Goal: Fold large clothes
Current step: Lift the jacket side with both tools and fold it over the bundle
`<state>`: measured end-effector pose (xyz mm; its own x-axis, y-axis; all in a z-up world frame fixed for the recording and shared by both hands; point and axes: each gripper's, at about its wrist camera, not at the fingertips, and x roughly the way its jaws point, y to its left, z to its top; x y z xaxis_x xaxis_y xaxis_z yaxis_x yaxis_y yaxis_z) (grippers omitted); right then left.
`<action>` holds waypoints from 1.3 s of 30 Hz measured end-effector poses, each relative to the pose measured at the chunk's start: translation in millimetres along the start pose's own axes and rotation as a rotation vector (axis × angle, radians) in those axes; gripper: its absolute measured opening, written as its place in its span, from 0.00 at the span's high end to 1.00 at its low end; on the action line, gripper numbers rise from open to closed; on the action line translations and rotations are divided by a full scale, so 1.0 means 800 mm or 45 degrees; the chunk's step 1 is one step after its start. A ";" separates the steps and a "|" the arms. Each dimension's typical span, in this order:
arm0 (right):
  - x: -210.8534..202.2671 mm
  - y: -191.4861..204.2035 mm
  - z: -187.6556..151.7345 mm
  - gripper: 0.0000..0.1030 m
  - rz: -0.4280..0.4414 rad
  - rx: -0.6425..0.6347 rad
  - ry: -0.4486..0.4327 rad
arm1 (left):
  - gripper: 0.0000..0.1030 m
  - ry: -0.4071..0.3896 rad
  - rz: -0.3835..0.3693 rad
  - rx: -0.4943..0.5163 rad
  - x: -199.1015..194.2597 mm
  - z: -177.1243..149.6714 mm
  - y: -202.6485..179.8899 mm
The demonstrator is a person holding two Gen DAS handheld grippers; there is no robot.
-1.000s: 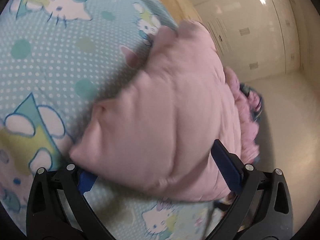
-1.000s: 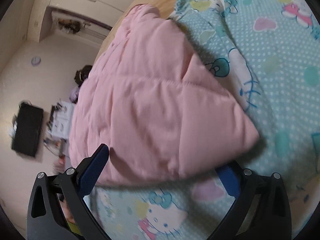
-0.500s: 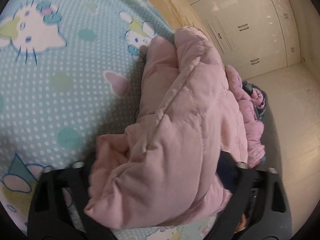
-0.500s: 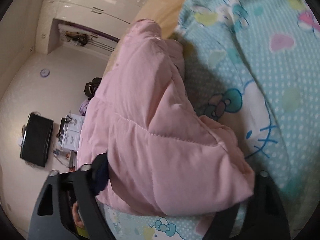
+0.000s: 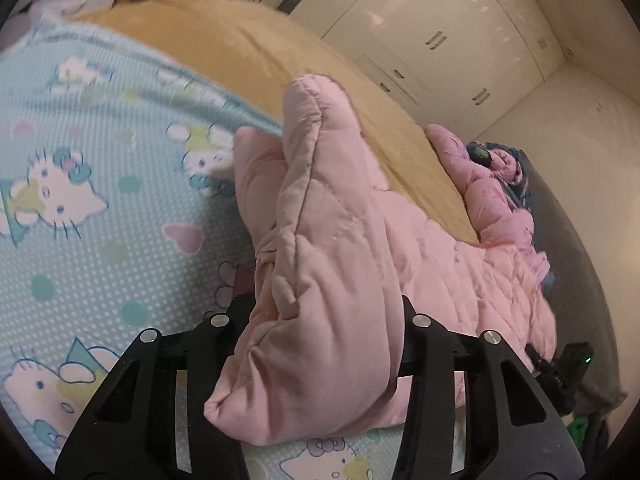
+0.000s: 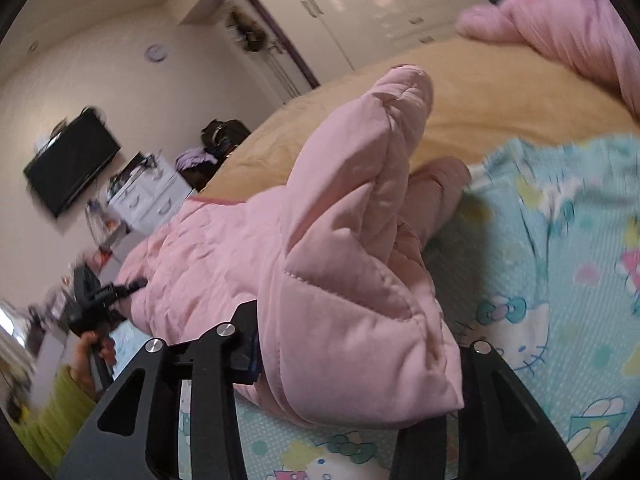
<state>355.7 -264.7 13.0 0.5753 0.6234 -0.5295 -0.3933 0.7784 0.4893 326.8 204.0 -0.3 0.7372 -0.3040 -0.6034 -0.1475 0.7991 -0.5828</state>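
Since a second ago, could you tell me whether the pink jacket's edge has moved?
Yes. The pink jacket has been lifted off the cartoon-print sheet, bunched between the closing jaws of both the left gripper and the right gripper.

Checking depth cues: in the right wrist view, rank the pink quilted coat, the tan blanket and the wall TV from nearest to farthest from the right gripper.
1. pink quilted coat: bunched between the closing jaws of the right gripper.
2. tan blanket: on the bed beyond the coat.
3. wall TV: across the room, upper left.
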 end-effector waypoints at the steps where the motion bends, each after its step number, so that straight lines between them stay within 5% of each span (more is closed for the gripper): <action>1: 0.000 0.005 0.001 0.63 0.004 -0.014 -0.005 | 0.65 -0.006 -0.002 0.014 -0.009 -0.003 0.005; 17: -0.065 0.040 -0.060 0.63 0.020 -0.105 -0.006 | 0.65 0.008 0.014 0.104 -0.065 -0.055 0.009; 28: -0.101 0.029 -0.112 0.63 0.044 -0.022 0.025 | 0.65 0.038 0.003 0.127 -0.104 -0.099 0.026; 39: -0.111 0.049 -0.114 0.63 0.033 -0.087 -0.028 | 0.65 0.004 0.036 0.149 -0.123 -0.119 0.028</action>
<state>224.0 -282.8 15.7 0.5795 0.6422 -0.5017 -0.4557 0.7658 0.4537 188.1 202.0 -5.8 0.7316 -0.2824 -0.6205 -0.0900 0.8622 -0.4985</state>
